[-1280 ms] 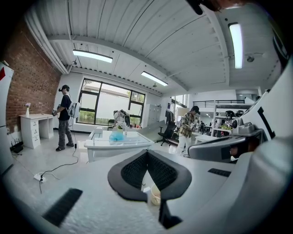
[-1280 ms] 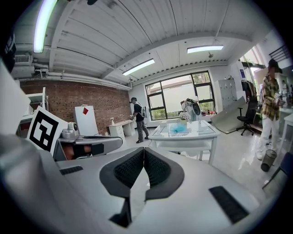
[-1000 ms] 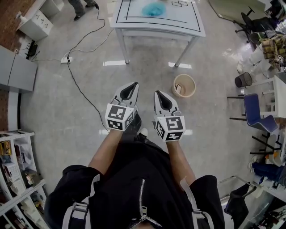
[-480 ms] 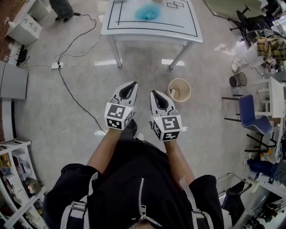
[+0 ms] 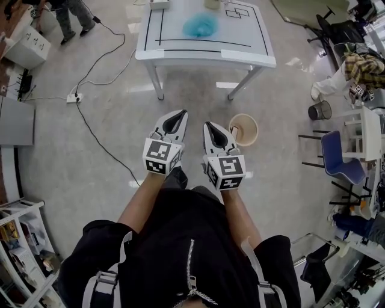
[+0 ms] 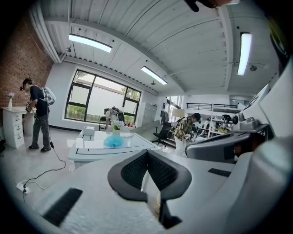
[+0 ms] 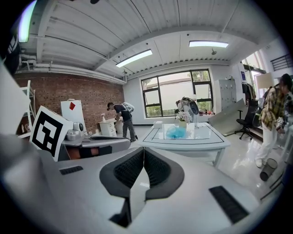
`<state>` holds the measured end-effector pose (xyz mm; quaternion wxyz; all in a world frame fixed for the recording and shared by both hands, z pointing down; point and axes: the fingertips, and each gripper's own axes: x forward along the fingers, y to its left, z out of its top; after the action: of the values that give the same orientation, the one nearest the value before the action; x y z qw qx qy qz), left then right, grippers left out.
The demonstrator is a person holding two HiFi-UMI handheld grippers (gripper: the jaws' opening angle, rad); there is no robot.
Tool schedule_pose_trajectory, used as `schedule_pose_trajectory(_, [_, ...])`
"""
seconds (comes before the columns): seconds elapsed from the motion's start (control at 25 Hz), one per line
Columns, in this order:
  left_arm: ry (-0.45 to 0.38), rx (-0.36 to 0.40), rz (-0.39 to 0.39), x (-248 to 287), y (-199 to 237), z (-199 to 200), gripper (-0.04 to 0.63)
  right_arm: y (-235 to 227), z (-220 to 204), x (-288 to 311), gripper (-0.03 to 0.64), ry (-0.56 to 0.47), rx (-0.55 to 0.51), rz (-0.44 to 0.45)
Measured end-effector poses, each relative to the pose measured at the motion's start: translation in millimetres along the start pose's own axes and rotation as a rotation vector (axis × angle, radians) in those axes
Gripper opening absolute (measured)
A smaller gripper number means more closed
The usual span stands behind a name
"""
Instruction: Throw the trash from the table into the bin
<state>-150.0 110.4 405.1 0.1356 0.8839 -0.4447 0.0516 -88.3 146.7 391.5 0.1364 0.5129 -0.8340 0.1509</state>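
A crumpled blue piece of trash lies on the white table ahead of me; it also shows as blue trash in the left gripper view and blue trash in the right gripper view. A beige round bin stands on the floor by the table's near right leg, with something pale inside. My left gripper and right gripper are held side by side over the floor, short of the table. Both are shut and hold nothing: left gripper, right gripper.
A black cable and power strip run over the floor at left. A blue chair and a small dark bin stand at right. Shelves line the left. A person stands beyond the table's left corner. A vase sits on the table.
The table and the beige bin have come nearer and lower in the head view as both grippers travelled forward together. Their jaws stayed shut.
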Motion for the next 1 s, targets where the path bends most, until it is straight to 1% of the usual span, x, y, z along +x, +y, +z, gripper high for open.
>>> schedule_pose_trajectory(0.2, [-0.006,0.001,0.001,7,26,6,0.006,0,9,21,0.009,-0.013,0.009,-0.022])
schedule_pose_trajectory(0.48, [0.004,-0.008,0.003,23,41,8,0.006,-11,15,35,0.009,-0.006,0.017,-0.039])
schedule_pose_trajectory(0.72, [0.013,-0.009,0.015,43,47,8,0.006,-27,17,52,0.009,-0.004,0.033,-0.024])
schedule_pose_trajectory(1.0, [0.024,-0.004,0.040,83,68,13,0.006,-52,32,91,0.009,-0.012,0.034,0.007])
